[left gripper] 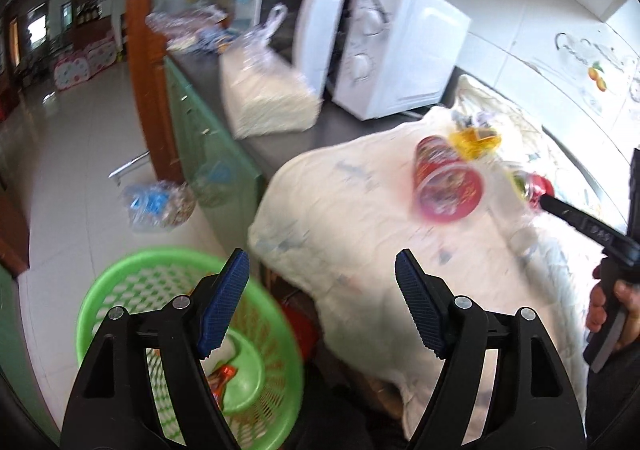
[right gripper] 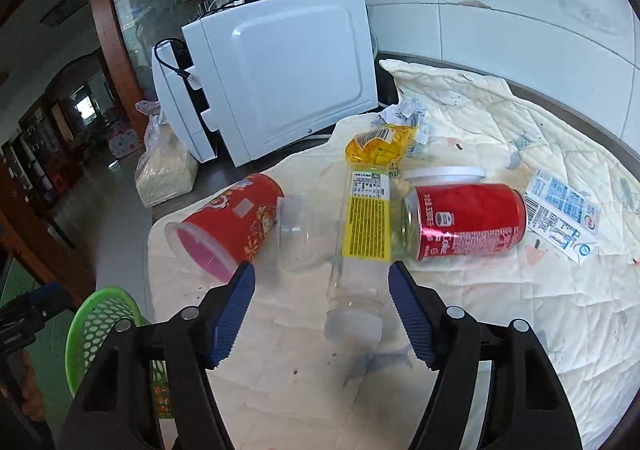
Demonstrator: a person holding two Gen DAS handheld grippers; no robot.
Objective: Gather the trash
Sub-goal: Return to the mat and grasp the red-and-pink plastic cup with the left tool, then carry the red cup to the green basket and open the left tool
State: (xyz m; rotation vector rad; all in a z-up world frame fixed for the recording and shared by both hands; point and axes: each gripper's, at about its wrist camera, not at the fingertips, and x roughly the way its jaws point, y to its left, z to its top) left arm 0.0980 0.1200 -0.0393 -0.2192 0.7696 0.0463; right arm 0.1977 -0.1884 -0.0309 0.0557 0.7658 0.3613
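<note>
A quilted cream cloth [right gripper: 500,310] covers the counter, and trash lies on it. There is a red paper cup [right gripper: 228,226] on its side, a small clear cup [right gripper: 300,226], a clear bottle with a yellow label [right gripper: 366,226], a red soda can [right gripper: 468,222], a yellow wrapper [right gripper: 380,142], a white lid [right gripper: 444,173] and a printed label [right gripper: 560,214]. My right gripper [right gripper: 322,268] is open, and the bottle's capped end lies between its fingers, untouched. My left gripper [left gripper: 322,256] is open and empty over the counter edge. Below it on the floor is the green basket [left gripper: 120,282], with an orange wrapper [left gripper: 224,378] inside.
A white microwave [right gripper: 280,74] stands behind the trash, with a clear bag of grain [left gripper: 268,94] to its left. Green cabinet fronts [left gripper: 208,154] run under the counter. A crumpled plastic bag [left gripper: 160,202] lies on the tiled floor. A hand [left gripper: 608,306] holds the right gripper's handle.
</note>
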